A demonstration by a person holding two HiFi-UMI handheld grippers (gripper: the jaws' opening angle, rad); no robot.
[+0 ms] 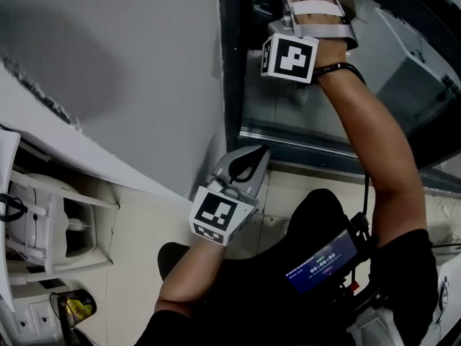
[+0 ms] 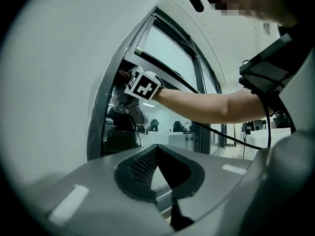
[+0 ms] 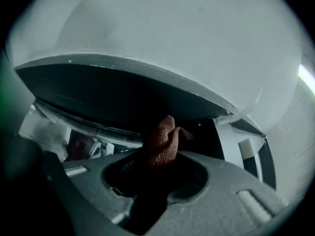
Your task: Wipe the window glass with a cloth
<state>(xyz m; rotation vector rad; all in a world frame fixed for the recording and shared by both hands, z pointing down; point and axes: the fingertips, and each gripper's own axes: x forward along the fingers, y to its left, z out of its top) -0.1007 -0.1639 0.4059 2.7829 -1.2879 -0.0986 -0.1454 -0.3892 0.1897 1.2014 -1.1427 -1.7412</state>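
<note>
My right gripper [image 3: 161, 155] is shut on a reddish-brown cloth [image 3: 162, 139], which bunches out above the jaws. It is raised against the window glass [image 1: 284, 103] close to the dark frame [image 1: 230, 63], near the pane's upper corner. In the left gripper view the right gripper's marker cube [image 2: 142, 85] shows at the glass [image 2: 170, 53] beside the frame [image 2: 98, 127]. My left gripper [image 1: 248, 158] hangs lower, just off the frame's bottom, apart from the glass. Its jaws [image 2: 157, 149] meet at the tips with nothing between them.
A white wall [image 1: 130, 63] runs left of the frame. White shelving [image 1: 43, 222] stands at the far left on a pale tiled floor [image 1: 144, 229]. A device with a lit screen [image 1: 320, 258] hangs on the person's chest, and a cable [image 2: 231, 136] runs along the right arm.
</note>
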